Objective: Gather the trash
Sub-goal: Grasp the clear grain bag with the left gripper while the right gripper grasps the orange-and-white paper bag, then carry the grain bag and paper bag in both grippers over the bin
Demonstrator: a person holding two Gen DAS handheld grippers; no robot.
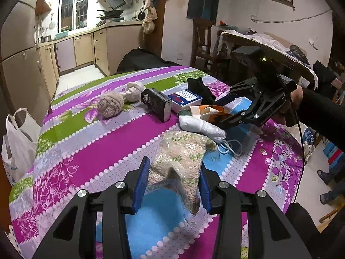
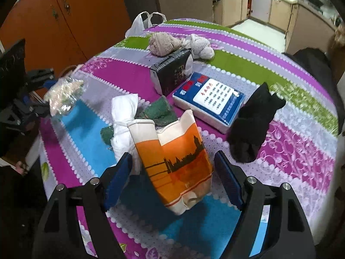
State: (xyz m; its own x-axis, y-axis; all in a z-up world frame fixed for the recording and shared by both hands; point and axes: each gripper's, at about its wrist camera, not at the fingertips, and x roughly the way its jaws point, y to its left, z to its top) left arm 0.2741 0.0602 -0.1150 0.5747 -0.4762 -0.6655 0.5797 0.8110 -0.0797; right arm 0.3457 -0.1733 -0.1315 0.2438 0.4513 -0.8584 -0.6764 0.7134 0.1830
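Note:
My left gripper [image 1: 174, 170] is shut on a clear plastic bag of pale grains [image 1: 183, 151], its blue pads pinching the bag's near end. The right wrist view shows that bag [image 2: 64, 95] lifted off the table at the far left. My right gripper [image 2: 172, 157] hangs over an orange-printed carton [image 2: 179, 151], with one blue pad on each side. A gap shows by the left pad, so the jaws are open. The carton leans on a white wrapped bundle [image 2: 124, 125] and a green cloth [image 2: 159, 110]. In the left wrist view the right gripper [image 1: 226, 112] reaches in from the right.
On the purple flowered tablecloth [image 1: 107, 142] lie a black sock [image 2: 252, 125], a blue-and-white box [image 2: 209, 101], a black box [image 2: 172, 71], two rolled beige socks [image 2: 161, 43] and a blue mask [image 1: 232, 144]. A white plastic bag [image 1: 17, 142] hangs beside the table's left edge.

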